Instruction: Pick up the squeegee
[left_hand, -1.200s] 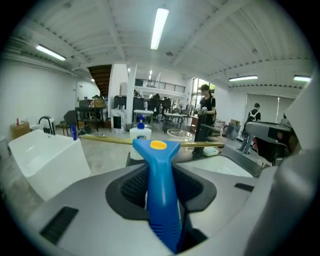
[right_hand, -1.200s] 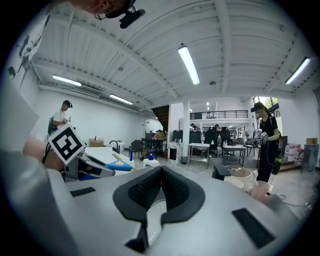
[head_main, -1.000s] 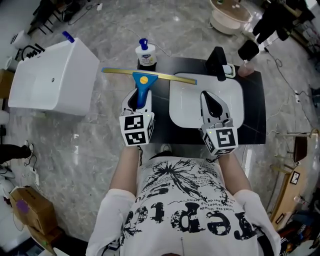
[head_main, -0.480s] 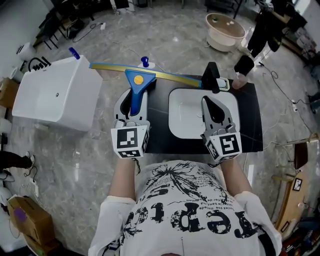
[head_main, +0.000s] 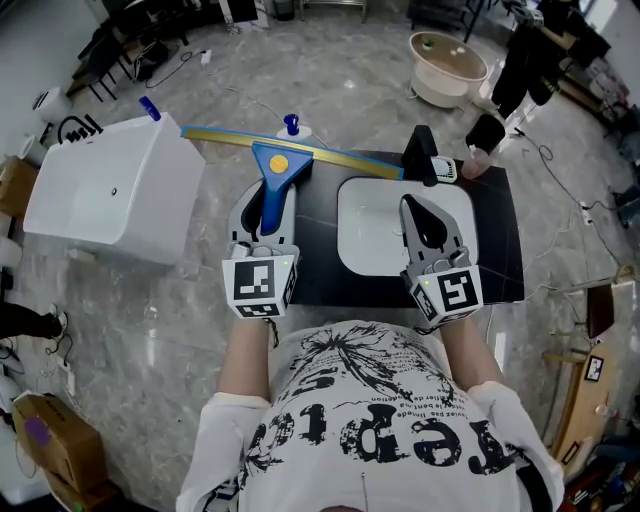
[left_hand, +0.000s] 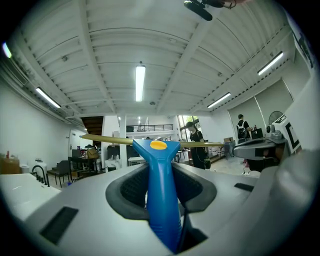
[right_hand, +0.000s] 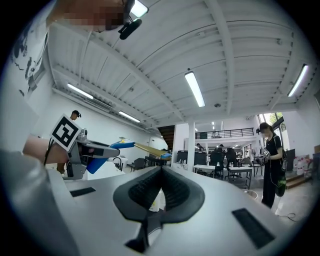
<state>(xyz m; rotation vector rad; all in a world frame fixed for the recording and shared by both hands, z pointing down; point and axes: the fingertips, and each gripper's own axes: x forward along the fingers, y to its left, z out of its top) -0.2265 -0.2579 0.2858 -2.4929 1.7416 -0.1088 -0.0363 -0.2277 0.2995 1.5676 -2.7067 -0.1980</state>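
The squeegee (head_main: 275, 165) has a blue handle with a yellow dot and a long brass-coloured blade; it is held up in the air above the black table (head_main: 505, 260). My left gripper (head_main: 264, 205) is shut on the blue handle (left_hand: 161, 195), and the blade (left_hand: 100, 138) runs level across the left gripper view. My right gripper (head_main: 424, 218) hovers over the white basin (head_main: 365, 235) with its jaws shut and nothing between them (right_hand: 159, 192). In the right gripper view the squeegee (right_hand: 137, 146) shows at the left.
A white box-shaped fixture (head_main: 105, 190) stands on the floor to the left. A bottle with a blue cap (head_main: 290, 125) sits behind the blade at the table's far edge, and a black faucet (head_main: 420, 155) rises behind the basin. A round tub (head_main: 445, 65) stands far back.
Both grippers have risen, and the left one has lifted the squeegee off the table. The blade now hides most of the bottle.
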